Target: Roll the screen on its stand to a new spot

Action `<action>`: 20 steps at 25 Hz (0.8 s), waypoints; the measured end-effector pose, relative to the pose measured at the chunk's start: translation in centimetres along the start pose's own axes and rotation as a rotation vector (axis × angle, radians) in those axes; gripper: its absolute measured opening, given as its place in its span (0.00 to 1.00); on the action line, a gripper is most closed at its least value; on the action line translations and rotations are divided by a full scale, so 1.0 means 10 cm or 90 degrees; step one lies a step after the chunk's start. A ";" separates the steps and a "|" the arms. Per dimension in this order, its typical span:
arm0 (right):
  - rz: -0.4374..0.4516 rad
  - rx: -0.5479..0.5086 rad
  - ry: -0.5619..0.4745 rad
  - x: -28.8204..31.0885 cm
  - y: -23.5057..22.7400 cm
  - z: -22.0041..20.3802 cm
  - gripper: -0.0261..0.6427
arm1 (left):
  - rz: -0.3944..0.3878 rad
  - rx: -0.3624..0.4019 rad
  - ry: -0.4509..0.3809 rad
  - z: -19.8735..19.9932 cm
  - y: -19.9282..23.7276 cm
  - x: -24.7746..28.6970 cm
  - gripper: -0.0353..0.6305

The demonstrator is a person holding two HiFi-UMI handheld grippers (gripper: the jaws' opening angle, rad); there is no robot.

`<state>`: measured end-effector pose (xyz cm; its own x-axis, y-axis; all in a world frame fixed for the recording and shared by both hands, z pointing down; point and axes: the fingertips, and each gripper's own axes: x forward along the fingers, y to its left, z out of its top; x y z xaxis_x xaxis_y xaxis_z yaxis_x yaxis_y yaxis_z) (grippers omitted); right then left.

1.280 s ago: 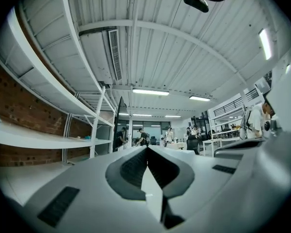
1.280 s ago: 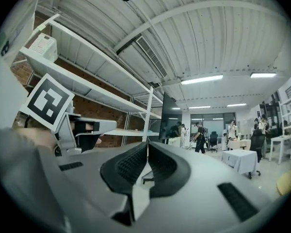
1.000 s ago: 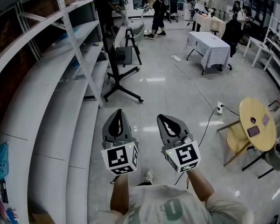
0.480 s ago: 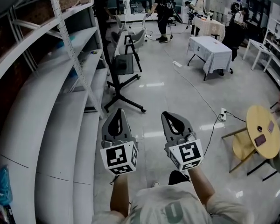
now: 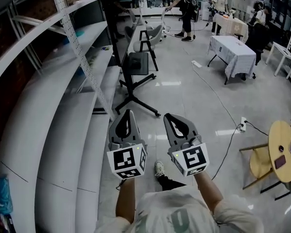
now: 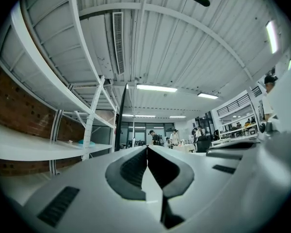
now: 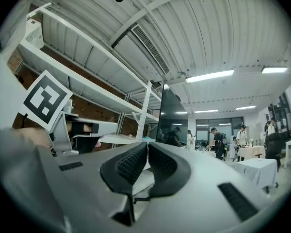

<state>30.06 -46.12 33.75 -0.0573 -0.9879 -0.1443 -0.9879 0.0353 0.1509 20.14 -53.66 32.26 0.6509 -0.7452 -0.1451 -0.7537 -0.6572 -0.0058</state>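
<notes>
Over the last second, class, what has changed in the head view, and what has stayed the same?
The person has walked forward: the dark flat screen on its black stand looks nearer, and the round yellow table has slid toward the right edge. Nothing was gripped or released. The left gripper and right gripper stay shut, empty, side by side.

Light source: ceiling strip lights (image 6: 156,88), bright.
Glare: pale reflections on the glossy floor (image 5: 170,83).
Distortion: fisheye curving, dark corners in the 2 gripper views.
</notes>
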 end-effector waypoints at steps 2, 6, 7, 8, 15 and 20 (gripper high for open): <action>0.012 0.012 -0.012 0.26 -0.08 -0.03 0.07 | 0.004 0.008 -0.001 -0.03 0.08 0.20 0.08; 0.025 0.044 -0.033 0.91 -0.28 -0.16 0.07 | 0.023 0.020 0.009 -0.08 0.37 0.73 0.08; 0.031 0.047 -0.028 1.11 -0.33 -0.20 0.07 | 0.027 0.020 0.014 -0.09 0.46 0.89 0.08; 0.038 0.047 -0.023 1.32 -0.37 -0.23 0.07 | 0.031 0.020 0.018 -0.10 0.55 1.06 0.08; 0.122 0.043 -0.061 2.69 -0.62 -0.15 0.07 | 0.062 0.027 -0.021 0.14 1.14 2.19 0.08; 0.142 0.050 -0.070 3.32 -0.70 -0.23 0.07 | 0.068 0.030 -0.017 0.12 1.48 2.72 0.08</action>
<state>35.37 -79.55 30.17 -0.2863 -0.9321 -0.2217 -0.9570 0.2666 0.1147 26.62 -83.55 27.05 0.5642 -0.8073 -0.1731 -0.8226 -0.5675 -0.0346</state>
